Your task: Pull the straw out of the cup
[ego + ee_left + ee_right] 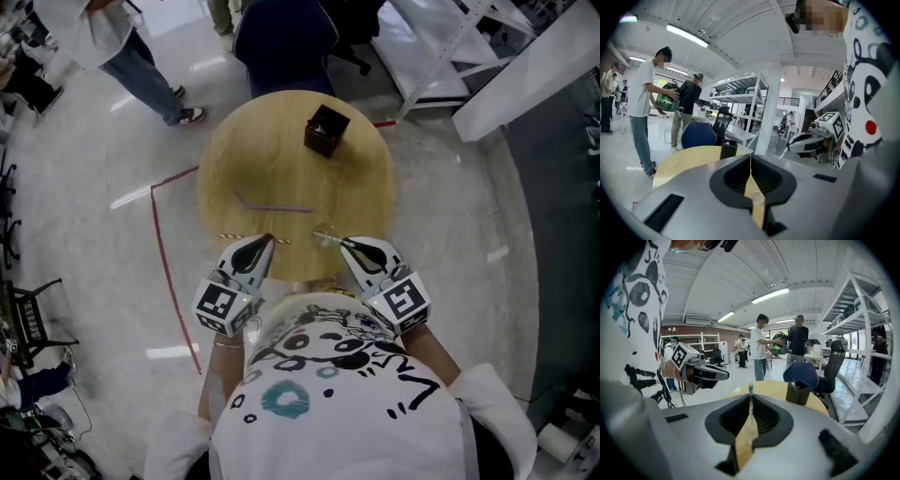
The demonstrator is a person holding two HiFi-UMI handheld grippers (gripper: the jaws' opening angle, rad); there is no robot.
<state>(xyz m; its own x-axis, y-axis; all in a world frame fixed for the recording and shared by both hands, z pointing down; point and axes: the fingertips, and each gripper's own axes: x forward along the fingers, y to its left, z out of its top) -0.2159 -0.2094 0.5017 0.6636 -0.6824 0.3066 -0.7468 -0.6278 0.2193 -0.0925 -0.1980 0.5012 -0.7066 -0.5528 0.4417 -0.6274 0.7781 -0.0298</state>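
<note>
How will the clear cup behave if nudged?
The clear cup looks like thin, empty plastic, so probably light and apt to slide or tip. It sits near the edge of the table, so a push might send it off.

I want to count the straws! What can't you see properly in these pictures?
- Head view: the clear cup is too small to show what is inside.
- Right gripper view: of the straw only the tip shows; the right gripper hides the rest.
- Left gripper view: the left gripper hides the near part of the table.
</note>
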